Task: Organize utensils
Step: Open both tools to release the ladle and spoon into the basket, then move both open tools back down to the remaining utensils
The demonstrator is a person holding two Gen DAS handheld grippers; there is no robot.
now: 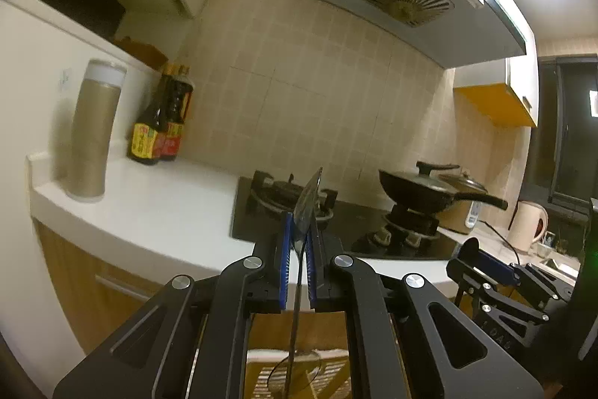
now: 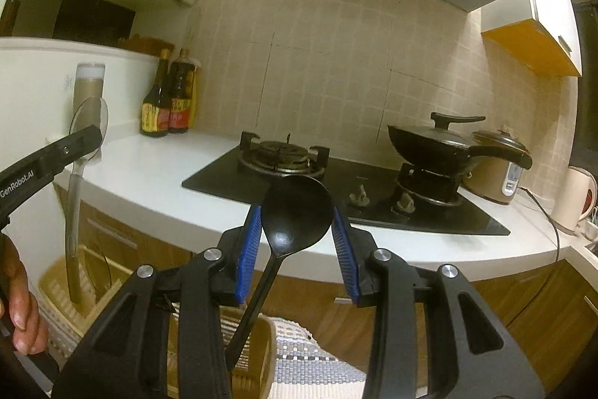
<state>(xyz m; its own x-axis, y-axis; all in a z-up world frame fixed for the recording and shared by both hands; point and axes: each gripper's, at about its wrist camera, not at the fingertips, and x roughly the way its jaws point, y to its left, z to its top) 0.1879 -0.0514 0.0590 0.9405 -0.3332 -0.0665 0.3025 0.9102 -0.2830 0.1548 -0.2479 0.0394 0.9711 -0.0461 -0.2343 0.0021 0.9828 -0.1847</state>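
My left gripper (image 1: 299, 234) is shut on a steel spoon (image 1: 307, 203), seen edge-on, bowl up and handle hanging down. The same spoon (image 2: 76, 175) shows at the left of the right wrist view, held above a beige basket (image 2: 59, 290). My right gripper (image 2: 295, 223) has its blue pads on both sides of a black plastic spoon (image 2: 295, 212), bowl up, its handle slanting down toward a woven basket (image 2: 254, 335). Both grippers are in front of the white counter (image 2: 149, 175).
A black gas hob (image 2: 336, 189) sits on the counter with a lidded black pan (image 2: 437, 137) on its right burner. Sauce bottles (image 2: 168, 104) and a tall beige canister (image 1: 93, 130) stand at the left. A rice cooker (image 2: 501, 167) and white kettle (image 2: 575, 197) are at right.
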